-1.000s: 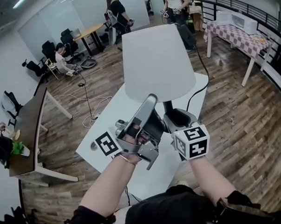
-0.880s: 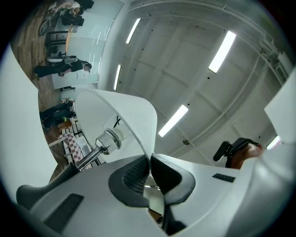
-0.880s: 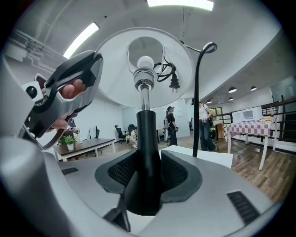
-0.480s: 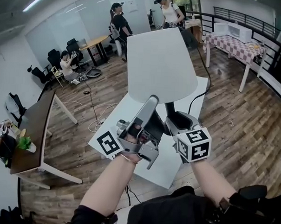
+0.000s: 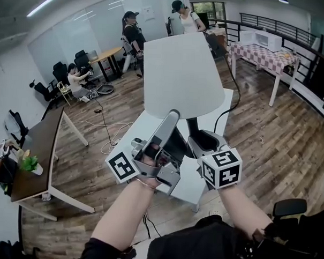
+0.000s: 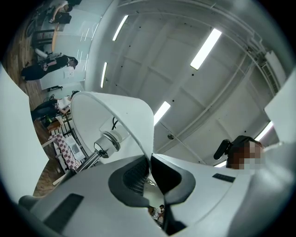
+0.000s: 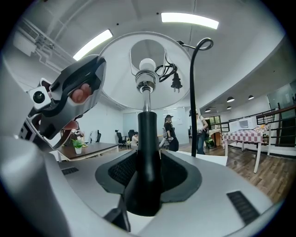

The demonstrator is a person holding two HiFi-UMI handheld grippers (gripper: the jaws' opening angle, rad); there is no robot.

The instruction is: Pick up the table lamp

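The table lamp has a white conical shade [image 5: 180, 73] on a black stem [image 7: 149, 134]. It is off the white table [image 5: 145, 139], held by both grippers. My left gripper [image 5: 173, 115] is shut on the shade's lower rim [image 6: 149, 152]; the thin edge sits between its pads. Lower down, my right gripper [image 7: 148, 166] is shut on the stem, which fills the gap between its pads; in the head view this gripper [image 5: 196, 134] is under the shade. Bulb [image 7: 147, 65] and a coiled cord with plug [image 7: 175, 81] show inside the shade.
The lamp's black cable [image 5: 233, 97] trails down over the white table. A brown desk [image 5: 38, 142] stands at left and a checkered table [image 5: 262, 50] at the back right. Persons [image 5: 131, 28] stand and sit at the back. Loose cables [image 5: 105, 134] lie on the wooden floor.
Both grippers have carried the lamp along and a little higher; the table and room have slid past beneath it in the head view. Both grips look the same.
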